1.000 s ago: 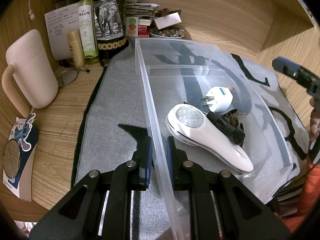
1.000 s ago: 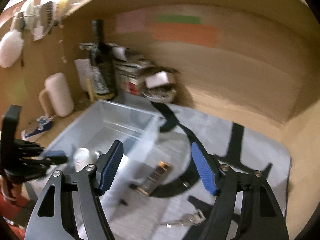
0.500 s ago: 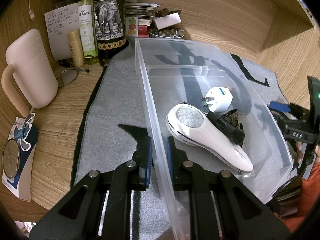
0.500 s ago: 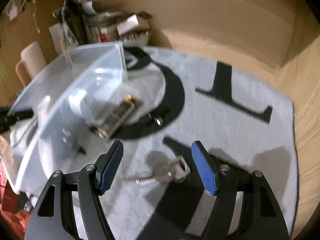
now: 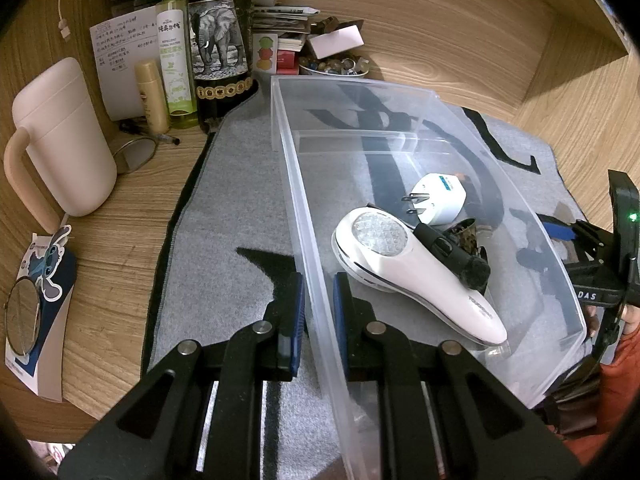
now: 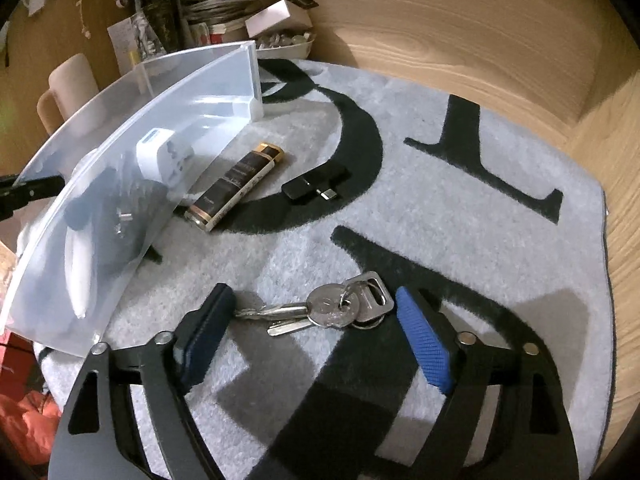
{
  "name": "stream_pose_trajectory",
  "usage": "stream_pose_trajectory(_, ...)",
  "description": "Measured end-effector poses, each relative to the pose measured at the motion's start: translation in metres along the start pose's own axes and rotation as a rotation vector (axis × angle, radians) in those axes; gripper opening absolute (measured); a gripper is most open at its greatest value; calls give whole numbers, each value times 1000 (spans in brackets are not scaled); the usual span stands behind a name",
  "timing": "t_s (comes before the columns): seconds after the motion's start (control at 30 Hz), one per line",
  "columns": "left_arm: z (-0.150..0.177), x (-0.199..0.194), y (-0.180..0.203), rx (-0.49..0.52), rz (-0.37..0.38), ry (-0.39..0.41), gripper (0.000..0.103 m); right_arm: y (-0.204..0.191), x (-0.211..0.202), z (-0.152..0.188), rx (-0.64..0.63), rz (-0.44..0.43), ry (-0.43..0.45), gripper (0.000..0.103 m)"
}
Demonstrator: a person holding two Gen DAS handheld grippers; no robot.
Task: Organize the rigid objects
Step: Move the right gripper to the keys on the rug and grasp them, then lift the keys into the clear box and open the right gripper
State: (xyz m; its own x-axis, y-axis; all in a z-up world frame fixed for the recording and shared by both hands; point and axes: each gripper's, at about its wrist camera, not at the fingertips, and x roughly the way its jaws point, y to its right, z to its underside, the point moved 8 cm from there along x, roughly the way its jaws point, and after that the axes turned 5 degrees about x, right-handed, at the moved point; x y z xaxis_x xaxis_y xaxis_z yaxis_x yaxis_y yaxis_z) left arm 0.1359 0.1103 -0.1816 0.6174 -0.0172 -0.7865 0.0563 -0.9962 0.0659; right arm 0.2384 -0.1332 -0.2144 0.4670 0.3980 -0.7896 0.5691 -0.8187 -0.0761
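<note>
Left wrist view shows my left gripper (image 5: 319,304) clamped on the near long wall of the clear plastic bin (image 5: 400,92), one pad outside and one inside, jaws as tight as the wall allows. Inside the bin lie a white handheld device (image 5: 416,276), a white plug adapter (image 5: 440,200) and a dark object (image 5: 460,252) wedged between them; what that dark piece is I cannot make out. The bin's near end runs out of frame below my fingers. At the right edge my right gripper (image 5: 592,264) shows only in part, seen through and past the bin's far wall.

From the right wrist view, my right gripper (image 6: 310,320) has its jaws wide, and they have just been opening further. A bunch of keys (image 6: 332,308) lies on the grey mat (image 6: 460,216) between the pads; the long key's tip sits right at the left pad, though I cannot tell whether it touches. Neither pad presses on the keys. Further off on the mat lie a brown and gold lighter (image 6: 236,184) just beside the bin (image 6: 192,80), and a small black adapter (image 6: 316,188) near it. The bin's contents appear only as blurred shapes through its frosted wall.
</note>
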Motion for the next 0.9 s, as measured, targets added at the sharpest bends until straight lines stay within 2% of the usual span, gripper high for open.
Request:
stream_pose_trajectory(0.07, 0, 0, 0, 0, 0, 0, 14, 1, -1, -1, 9, 1, 4, 57)
stream_pose_trajectory(0.13, 0, 0, 0, 0, 0, 0, 14, 5, -2, -3, 34, -15, 6, 55)
stream_pose_trajectory(0.27, 0, 0, 0, 0, 0, 0, 14, 10, -4, -4, 60, -19, 12, 37)
stream_pose_trajectory(0.5, 0, 0, 0, 0, 0, 0, 14, 9, -5, -3, 61, -17, 17, 35)
stream_pose_trajectory(0.6, 0, 0, 0, 1, 0, 0, 14, 9, -7, -1, 67, -34, 8, 39)
stream_pose_trajectory(0.67, 0, 0, 0, 0, 0, 0, 14, 4, -8, 2, 65, -45, -3, 76)
stream_pose_trajectory(0.7, 0, 0, 0, -1, 0, 0, 14, 1, -8, 4, 51, -38, 3, 81)
stream_pose_trajectory(0.83, 0, 0, 0, 0, 0, 0, 14, -8, -4, 12, -46, 17, 3, 82)
stream_pose_trajectory(0.9, 0, 0, 0, 0, 0, 0, 14, -6, -6, 12, -38, 8, 6, 75)
